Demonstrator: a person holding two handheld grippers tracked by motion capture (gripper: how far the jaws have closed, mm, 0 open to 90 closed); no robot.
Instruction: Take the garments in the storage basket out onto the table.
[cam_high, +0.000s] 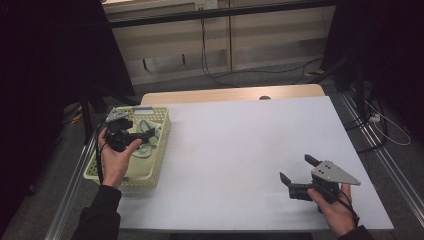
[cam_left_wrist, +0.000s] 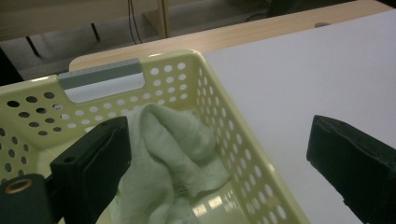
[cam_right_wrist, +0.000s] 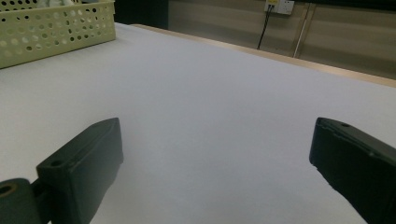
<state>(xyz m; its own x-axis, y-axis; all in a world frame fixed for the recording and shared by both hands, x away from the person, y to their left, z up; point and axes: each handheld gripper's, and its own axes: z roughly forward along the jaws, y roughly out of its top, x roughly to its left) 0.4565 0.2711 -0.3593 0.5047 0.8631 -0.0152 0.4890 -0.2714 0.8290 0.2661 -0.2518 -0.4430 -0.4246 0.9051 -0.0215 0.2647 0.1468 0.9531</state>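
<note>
A pale yellow perforated basket (cam_high: 136, 182) stands at the table's left edge. A crumpled pale green cloth (cam_high: 151, 143) lies inside it. My left gripper (cam_high: 146, 134) hovers over the basket, open. In the left gripper view the left gripper (cam_left_wrist: 217, 140) straddles the basket's right wall (cam_left_wrist: 243, 154): one jaw is above the cloth (cam_left_wrist: 173, 140), the other above the white table, and nothing is held. My right gripper (cam_high: 297, 169) rests low over the table at the front right, open. In the right gripper view the right gripper (cam_right_wrist: 217, 135) has bare table between its jaws.
The white table top (cam_high: 240, 145) has a wooden strip (cam_high: 225, 94) along its far edge. The basket (cam_right_wrist: 56, 28) appears far off in the right gripper view. Cables (cam_high: 280, 70) and dark stands (cam_high: 360, 85) occupy the floor behind and to the right.
</note>
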